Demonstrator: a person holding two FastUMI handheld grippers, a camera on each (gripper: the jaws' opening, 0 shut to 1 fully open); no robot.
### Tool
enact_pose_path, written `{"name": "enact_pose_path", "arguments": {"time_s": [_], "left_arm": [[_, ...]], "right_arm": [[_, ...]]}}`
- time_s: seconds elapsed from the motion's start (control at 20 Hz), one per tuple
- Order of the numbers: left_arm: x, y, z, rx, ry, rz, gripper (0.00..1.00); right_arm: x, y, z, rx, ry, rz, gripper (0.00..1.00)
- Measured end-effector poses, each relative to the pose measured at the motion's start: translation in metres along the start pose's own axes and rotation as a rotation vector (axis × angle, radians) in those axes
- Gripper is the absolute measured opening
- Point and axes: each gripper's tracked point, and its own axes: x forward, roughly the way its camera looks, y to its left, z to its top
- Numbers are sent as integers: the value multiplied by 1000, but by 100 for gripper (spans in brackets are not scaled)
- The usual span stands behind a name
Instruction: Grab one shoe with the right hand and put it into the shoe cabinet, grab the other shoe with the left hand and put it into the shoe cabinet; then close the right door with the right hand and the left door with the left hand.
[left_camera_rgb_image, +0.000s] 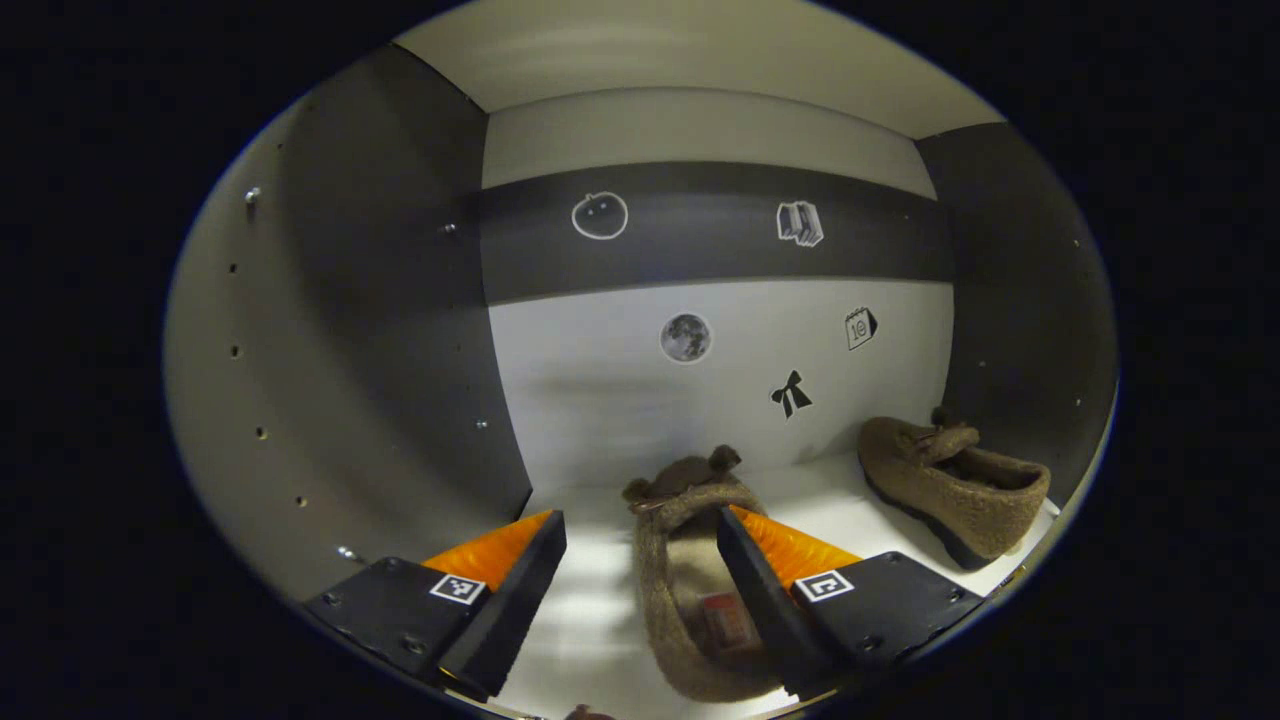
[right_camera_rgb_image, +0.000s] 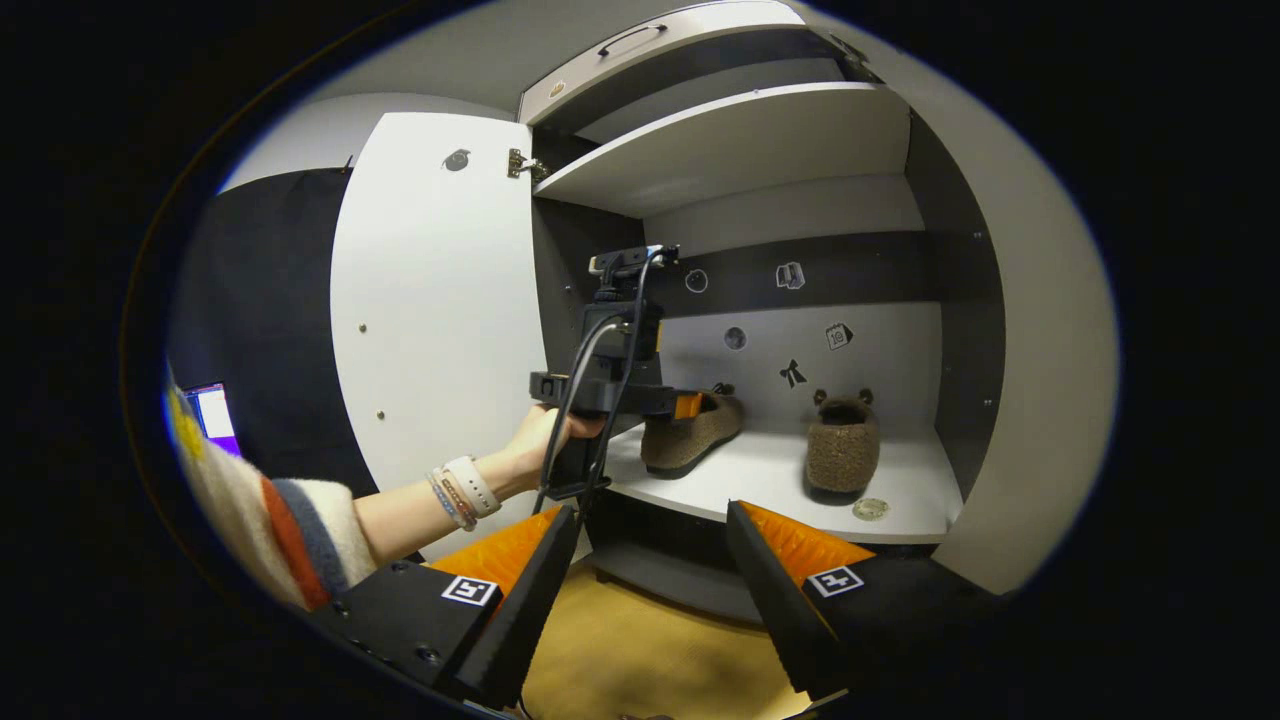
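Left gripper: left gripper is inside the shoe cabinet, low over the white shelf. Its two fingers are spread wide apart. One finger lies over the opening of the near shoe; the other is off to the side of it, not touching. In the right gripper view a hand holds this gripper at the shelf's left front edge, with a striped sleeve and bracelets on the arm.
Right gripper: right gripper hangs in front of the cabinet, above the tan floor. Its fingers are spread wide and hold nothing.
Shoes: both are brown and fuzzy, like felt, with little round ears. The near shoe sits near the shelf's front edge, toe toward the back wall. The other shoe sits near the shelf's right side, apart from the first.
Cabinet: white shelf, dark grey side walls, small stickers on the back wall. The left door stands open.
Nearby: a small round thing lies at the shelf's front edge.
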Motion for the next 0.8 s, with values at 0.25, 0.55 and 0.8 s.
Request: {"name": "enact_pose_path", "arguments": {"time_s": [0.25,0.55,0.8], "left_arm": [[-95,-27,33,1,-130,-96,96],[-248,-52,52,-50,-246,-295,97],[-343,-33,27,-99,-196,-433,95]], "right_arm": [[-29,8,22,-28,-64,-94,97],[-84,26,72,-64,-191,-237,96],[-157,10,86,-75,-250,-410,93]]}}
